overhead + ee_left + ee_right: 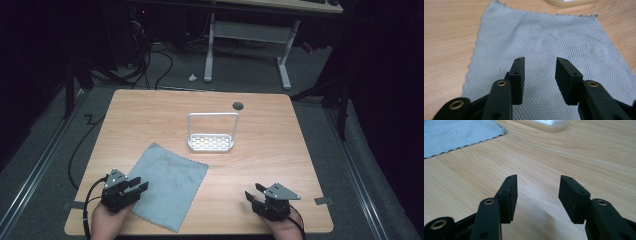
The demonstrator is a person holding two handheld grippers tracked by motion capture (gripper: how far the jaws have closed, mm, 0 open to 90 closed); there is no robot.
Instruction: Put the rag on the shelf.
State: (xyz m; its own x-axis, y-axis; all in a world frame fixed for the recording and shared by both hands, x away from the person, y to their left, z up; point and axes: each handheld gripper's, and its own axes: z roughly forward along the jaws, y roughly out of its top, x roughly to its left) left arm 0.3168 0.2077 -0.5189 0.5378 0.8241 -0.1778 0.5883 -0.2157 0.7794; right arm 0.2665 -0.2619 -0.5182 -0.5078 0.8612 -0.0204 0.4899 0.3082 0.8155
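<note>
— Dark room, one lit wooden worktop (260,150). The grey cloth (167,182) lies flat at its near left.

— Left gripper (136,187) hovers over the cloth's near edge, right gripper (253,192) over bare wood, both jaws apart and empty. I'd pinch a corner low. No writing legible, even on the white rack (212,143).

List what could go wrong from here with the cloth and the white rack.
1. The left gripper hovers open over the grey cloth, which lies flat on the table. Pinching a flat sheet may slip or catch only a fold.
2. The cloth's near corner reaches the table's front edge; a pull toward the person might drag it off.
3. The white rack stands just beyond the cloth with a tall thin frame; a swung cloth could knock it over.
</note>
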